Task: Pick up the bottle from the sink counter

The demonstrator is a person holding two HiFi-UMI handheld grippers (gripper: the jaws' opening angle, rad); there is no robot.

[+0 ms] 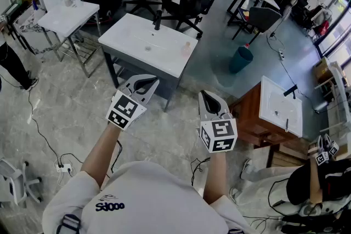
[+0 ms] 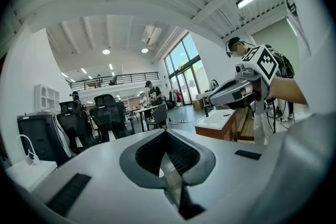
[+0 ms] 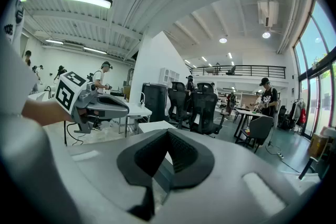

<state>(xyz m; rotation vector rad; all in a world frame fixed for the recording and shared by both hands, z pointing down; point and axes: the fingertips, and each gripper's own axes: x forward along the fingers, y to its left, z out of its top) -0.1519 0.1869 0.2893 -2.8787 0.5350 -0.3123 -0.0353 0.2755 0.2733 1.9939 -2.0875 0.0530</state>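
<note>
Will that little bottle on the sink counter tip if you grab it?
Maybe. The bottle looks small, pale and upright, so probably light and tippy. It stands near the sink counter edge, so a nudge might drop it.

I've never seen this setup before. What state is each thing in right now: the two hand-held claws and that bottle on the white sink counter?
Left gripper: jaws shut, nothing between them, held in the air short of the counter.
Right gripper: jaws shut, nothing between them, also held in the air.
Bottle: upright near the edge of the sink counter, untouched; too small to tell if capped.
</note>
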